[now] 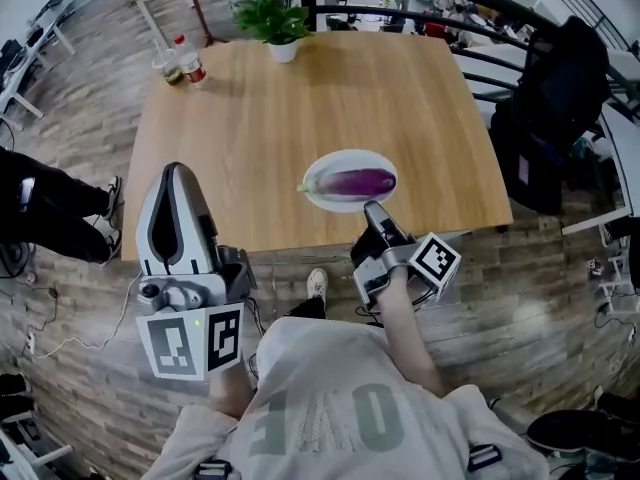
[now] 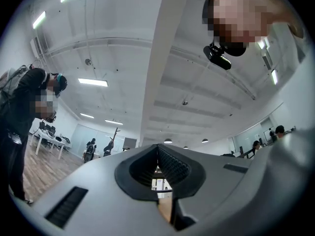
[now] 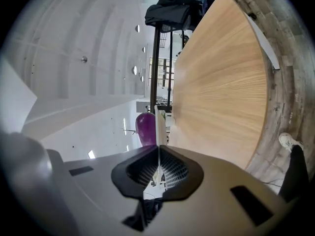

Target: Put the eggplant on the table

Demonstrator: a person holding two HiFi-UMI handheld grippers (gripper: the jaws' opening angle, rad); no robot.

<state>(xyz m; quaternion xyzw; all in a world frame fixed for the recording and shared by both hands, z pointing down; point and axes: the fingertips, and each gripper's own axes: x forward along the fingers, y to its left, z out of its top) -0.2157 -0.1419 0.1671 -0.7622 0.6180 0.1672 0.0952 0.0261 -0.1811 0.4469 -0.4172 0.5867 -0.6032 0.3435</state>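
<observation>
Where the wooden table (image 1: 300, 108) (image 3: 221, 82) fills the middle of the head view, its top is mostly bare, with items only along the far edge and near the near edge. The person stands at the near edge, between the two grippers.

The left gripper (image 1: 175, 168) (image 2: 157, 145) is on the near left, short of the table's near edge and well apart from the plate. It is tilted upward, so its own view shows mainly ceiling. Its jaws are together, with nothing between them.

The right gripper (image 1: 372, 208) (image 3: 158, 146) is on the near right and points toward the far side. Its jaws are closed on the near rim of the white plate (image 1: 340, 160) (image 3: 159, 124), which shows edge-on between the pads in the right gripper view.

The plate is over the table, close to the near edge and slightly right of centre. Whether it rests on the wood or is raised off it cannot be told.

The eggplant (image 1: 358, 181) (image 3: 145, 127) lies on the plate, not on the table surface. It is purple, runs left to right, and has its green stem end at the left.

A potted plant (image 1: 272, 18) stands at the middle of the far edge. A bottle (image 1: 188, 60) with a red label stands at the far left corner, with a clear cup (image 1: 168, 66) just beside it on the left.
</observation>
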